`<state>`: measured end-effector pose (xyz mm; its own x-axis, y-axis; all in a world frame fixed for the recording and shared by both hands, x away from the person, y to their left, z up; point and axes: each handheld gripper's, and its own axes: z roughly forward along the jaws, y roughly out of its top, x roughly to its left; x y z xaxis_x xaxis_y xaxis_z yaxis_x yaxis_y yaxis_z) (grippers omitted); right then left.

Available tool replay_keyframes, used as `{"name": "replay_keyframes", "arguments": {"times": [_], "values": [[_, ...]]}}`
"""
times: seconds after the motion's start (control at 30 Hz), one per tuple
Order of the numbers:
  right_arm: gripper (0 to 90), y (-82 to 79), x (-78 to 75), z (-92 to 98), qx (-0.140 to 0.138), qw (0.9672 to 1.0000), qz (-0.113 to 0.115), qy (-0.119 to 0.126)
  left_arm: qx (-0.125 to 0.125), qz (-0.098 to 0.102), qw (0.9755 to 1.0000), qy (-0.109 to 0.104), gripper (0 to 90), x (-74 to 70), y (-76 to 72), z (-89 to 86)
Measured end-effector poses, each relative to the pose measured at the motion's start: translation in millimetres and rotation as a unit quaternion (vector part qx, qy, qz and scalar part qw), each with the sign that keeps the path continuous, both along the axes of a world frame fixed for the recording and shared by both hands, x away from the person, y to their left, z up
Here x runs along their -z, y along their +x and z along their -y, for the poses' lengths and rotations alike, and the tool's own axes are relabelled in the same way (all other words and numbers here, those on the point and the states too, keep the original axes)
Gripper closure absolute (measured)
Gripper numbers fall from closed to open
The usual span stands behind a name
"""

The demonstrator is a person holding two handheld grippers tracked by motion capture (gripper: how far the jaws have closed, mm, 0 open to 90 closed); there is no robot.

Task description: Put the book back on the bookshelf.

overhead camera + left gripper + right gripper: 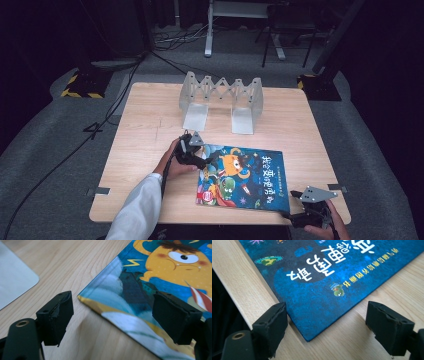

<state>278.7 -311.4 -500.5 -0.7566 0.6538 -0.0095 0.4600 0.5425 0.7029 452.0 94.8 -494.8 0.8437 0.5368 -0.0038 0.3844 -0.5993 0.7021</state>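
Both claws straddle opposite book corners.

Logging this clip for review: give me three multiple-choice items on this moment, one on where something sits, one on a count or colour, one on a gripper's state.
1. Where does the picture book lie?
A. flat on the near half of the wooden table
B. upright in the rack
C. on the floor

2. How many flat base plates does the grey folding book rack rest on?
A. one
B. two
C. four

3. How do the jaws of the right gripper stand?
A. shut on the book
B. shut on nothing
C. open, either side of the book's corner

Answers: 1 A, the high view shows the cover face up near the front edge. 2 B, two plates reach toward the person. 3 C, the right gripper view shows a wide gap between the jaws, with the corner in between.
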Motion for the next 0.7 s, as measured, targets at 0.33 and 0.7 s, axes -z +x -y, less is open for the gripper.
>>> {"name": "replay_keyframes", "arguments": {"times": [0.33,0.7], "values": [[19.3,16.2,-0.3,20.5,0.042,0.9991,-0.001,0.001,0.026,-0.042,0.9985,-0.022,15.7,4.4,27.6,11.5],[24.7,29.2,-1.0,24.9,0.038,0.9993,0.002,0.002,0.072,-0.052,0.9958,-0.025,14.0,6.0,1.9,13.4]]}}
